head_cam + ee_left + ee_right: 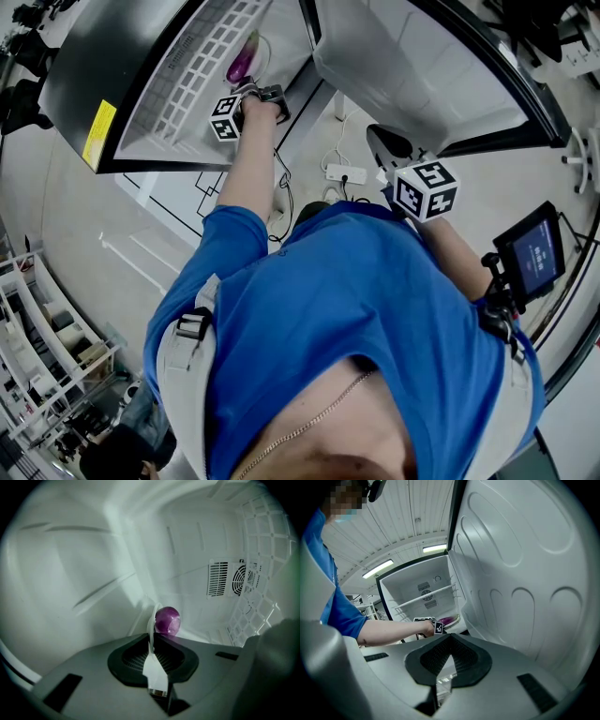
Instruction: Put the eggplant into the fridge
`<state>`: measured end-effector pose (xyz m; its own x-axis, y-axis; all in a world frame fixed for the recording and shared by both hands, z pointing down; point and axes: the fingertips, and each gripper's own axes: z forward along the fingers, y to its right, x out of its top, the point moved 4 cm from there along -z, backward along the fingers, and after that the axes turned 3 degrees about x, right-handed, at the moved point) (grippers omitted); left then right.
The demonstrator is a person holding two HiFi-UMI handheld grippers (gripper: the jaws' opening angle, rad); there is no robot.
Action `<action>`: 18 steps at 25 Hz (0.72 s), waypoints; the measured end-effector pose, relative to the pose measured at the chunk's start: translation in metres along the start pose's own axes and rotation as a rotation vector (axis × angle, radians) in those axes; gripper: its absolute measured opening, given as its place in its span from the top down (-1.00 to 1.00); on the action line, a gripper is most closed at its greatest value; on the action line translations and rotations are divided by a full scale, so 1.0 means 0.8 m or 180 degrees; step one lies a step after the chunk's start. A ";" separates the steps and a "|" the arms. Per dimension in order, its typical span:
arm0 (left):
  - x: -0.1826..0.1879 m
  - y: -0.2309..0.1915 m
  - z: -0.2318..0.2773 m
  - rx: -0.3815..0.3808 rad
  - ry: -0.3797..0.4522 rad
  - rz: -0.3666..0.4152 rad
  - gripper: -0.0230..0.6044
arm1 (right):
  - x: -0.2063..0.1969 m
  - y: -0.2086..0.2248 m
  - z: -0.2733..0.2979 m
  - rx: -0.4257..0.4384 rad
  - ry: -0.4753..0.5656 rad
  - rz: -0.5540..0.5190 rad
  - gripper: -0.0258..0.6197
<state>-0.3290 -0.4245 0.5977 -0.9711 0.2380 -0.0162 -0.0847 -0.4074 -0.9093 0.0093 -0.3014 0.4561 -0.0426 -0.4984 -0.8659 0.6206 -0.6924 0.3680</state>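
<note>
The purple eggplant (pixel 242 61) is inside the open fridge (pixel 178 89), low in the white compartment. My left gripper (pixel 266 94) reaches in at arm's length and is shut on the eggplant's near end. In the left gripper view the eggplant (pixel 167 619) shows end-on just past the nearly closed jaw tips of the left gripper (pixel 153 637). My right gripper (pixel 377 133) hangs outside, beside the open fridge door (pixel 412 66), shut with nothing in it. From the right gripper view the eggplant (pixel 448 619) shows beyond the left hand, above the right gripper (pixel 449 638).
A white wire rack (pixel 265 550) and a fan vent (pixel 234 578) line the fridge's back and right side. The moulded door liner (pixel 525 573) stands close on the right. A power strip (pixel 345 173) with cables lies on the floor below. A small screen (pixel 532 251) stands at the right.
</note>
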 end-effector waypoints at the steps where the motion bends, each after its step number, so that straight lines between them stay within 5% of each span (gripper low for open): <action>1: 0.000 0.001 0.000 0.0008 -0.0001 0.0019 0.82 | 0.000 0.000 0.000 0.0000 0.0002 0.0002 0.92; 12: 0.003 0.008 0.002 0.0164 -0.0024 0.0412 0.81 | 0.002 0.003 0.000 -0.0011 0.0038 0.0023 0.92; 18: 0.002 0.013 0.003 0.0311 -0.0082 0.0949 0.74 | 0.004 0.002 0.001 0.0001 0.0058 0.0021 0.92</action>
<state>-0.3319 -0.4302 0.5890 -0.9616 0.0734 -0.2645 0.1849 -0.5390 -0.8218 0.0097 -0.3048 0.4542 -0.0243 -0.4932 -0.8696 0.6206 -0.6893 0.3737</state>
